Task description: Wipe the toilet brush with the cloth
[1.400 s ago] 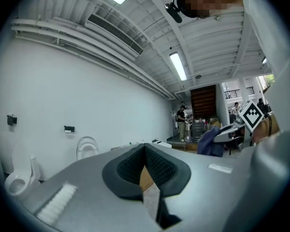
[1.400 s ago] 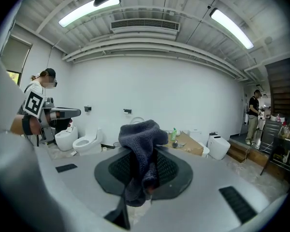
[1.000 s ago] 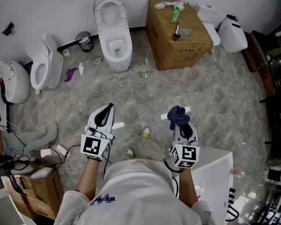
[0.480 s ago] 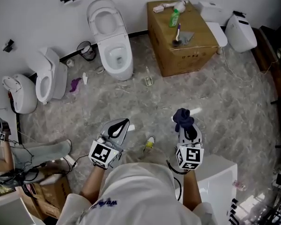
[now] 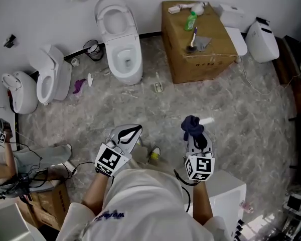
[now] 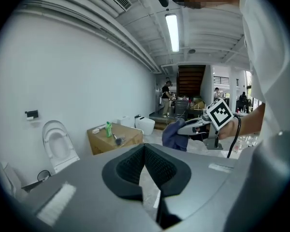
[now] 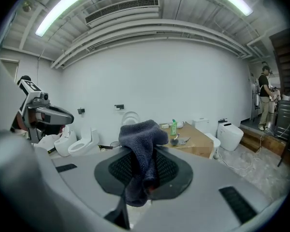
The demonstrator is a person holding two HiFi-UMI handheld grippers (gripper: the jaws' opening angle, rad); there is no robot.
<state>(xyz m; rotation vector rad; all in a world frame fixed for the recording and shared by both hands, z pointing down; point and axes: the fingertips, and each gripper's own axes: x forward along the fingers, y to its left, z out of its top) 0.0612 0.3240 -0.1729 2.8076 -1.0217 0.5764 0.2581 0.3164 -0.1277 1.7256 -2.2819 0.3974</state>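
Here right gripper [image 5: 194,133] fingers clamp the cloth [image 5: 191,123]; left gripper [image 5: 132,132] fingers closed, empty

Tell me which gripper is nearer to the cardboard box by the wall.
Right. In the head view the right gripper, holding the cloth, is directly in front of the cardboard box; the left gripper is farther, off to its left.

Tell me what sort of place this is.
Probably a test or storage space for bathroom fixtures, not a working bathroom: a white toilet and a second toilet stand along one wall, a cardboard box holds supplies, cables trail over the floor.
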